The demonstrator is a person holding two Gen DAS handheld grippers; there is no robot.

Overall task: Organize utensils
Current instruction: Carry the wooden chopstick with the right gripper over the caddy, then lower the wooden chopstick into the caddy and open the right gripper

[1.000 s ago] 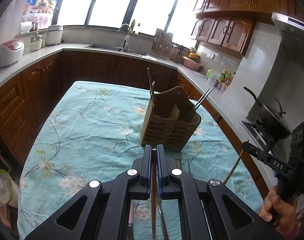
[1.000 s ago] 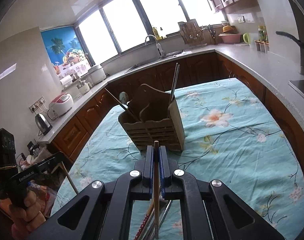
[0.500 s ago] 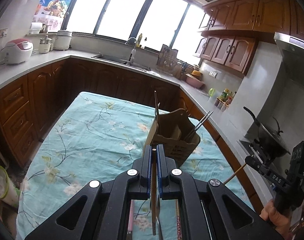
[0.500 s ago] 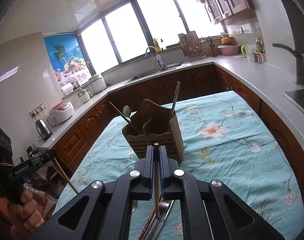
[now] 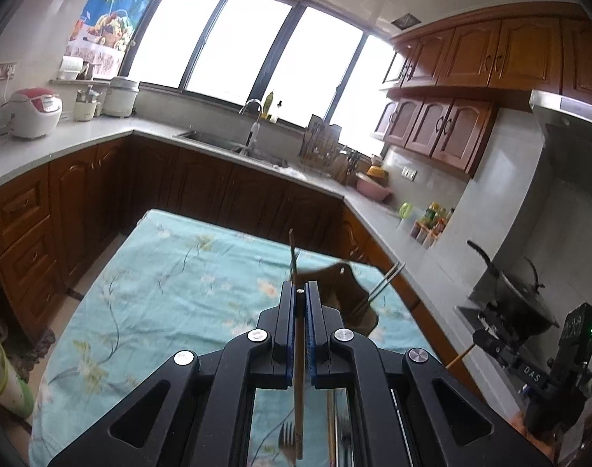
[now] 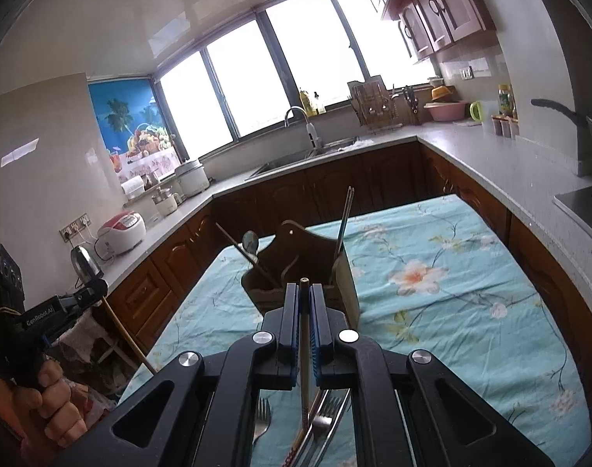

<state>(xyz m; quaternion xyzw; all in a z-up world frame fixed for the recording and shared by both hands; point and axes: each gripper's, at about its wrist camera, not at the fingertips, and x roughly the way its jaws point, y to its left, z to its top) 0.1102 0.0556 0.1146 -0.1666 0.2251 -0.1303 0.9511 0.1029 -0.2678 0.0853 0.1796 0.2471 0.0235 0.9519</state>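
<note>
Left claw: my left gripper (image 5: pixel 300 303), low centre of the left wrist view, was clenched on a thin brown wooden chopstick (image 5: pixel 298 389); the stick ran straight down between the blue pads and hung out below them.
Right claw: my right gripper (image 6: pixel 304 303), low centre of the right wrist view, was clenched on a second slim dark-tipped wooden chopstick (image 6: pixel 305 369), its top end poking just above the pads.
Holder: the brown slatted wooden utensil caddy (image 6: pixel 315 264) stood on the turquoise floral tablecloth (image 6: pixel 451 292) just beyond my right fingers, in mid-frame, with a metal spoon (image 6: pixel 250 240) and a pair of grey chopsticks (image 6: pixel 344 218) leaning out of it.
Left on the cloth: silver forks (image 6: pixel 261 420) and more sticks lay under my right claw at the bottom edge.
How they would handle: I judged each stick light, stiff and smooth, so likely to pivot or slide in a narrow pinch.
Where I held: each was pinched near its upper end, leaving a long free tail that could swing.
Advice to myself: I reckoned a lower, nearer-middle hold would steady the tip for dropping it into a compartment.
Risk: the light caddy might tip if a stick struck its rim.
</note>
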